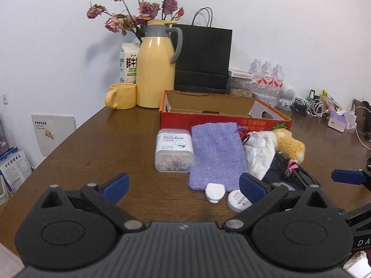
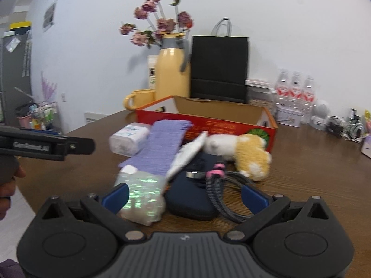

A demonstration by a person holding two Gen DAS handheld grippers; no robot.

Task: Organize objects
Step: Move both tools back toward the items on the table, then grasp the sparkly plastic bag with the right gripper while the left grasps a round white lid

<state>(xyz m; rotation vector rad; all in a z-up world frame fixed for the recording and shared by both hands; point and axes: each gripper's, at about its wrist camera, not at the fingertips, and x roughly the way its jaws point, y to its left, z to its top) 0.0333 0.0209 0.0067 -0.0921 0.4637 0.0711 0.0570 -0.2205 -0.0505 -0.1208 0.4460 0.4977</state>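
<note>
An open orange cardboard box (image 1: 222, 118) (image 2: 208, 125) stands mid-table. In front of it lie a clear cotton swab box (image 1: 174, 149) (image 2: 129, 139), a purple knit pouch (image 1: 216, 155) (image 2: 162, 148), a white plastic bag (image 1: 259, 153), a yellow-and-white plush toy (image 1: 289, 144) (image 2: 245, 153), a dark blue case (image 2: 190, 199) with a coiled cable (image 2: 220, 185), a small white cap (image 1: 215, 192) and a round white jar (image 1: 238, 200). My left gripper (image 1: 184, 186) is open, just short of the pouch. My right gripper (image 2: 185, 197) is open, with a shiny clear packet (image 2: 141, 197) against its left finger.
At the back stand a yellow thermos jug (image 1: 157, 69), a yellow mug (image 1: 121, 96), a milk carton (image 1: 127, 64), dried roses (image 1: 139, 11), a black paper bag (image 1: 204, 58) and water bottles (image 1: 266, 74). Cables and chargers (image 1: 313, 106) clutter the far right. The table's left edge (image 1: 58, 148) is near.
</note>
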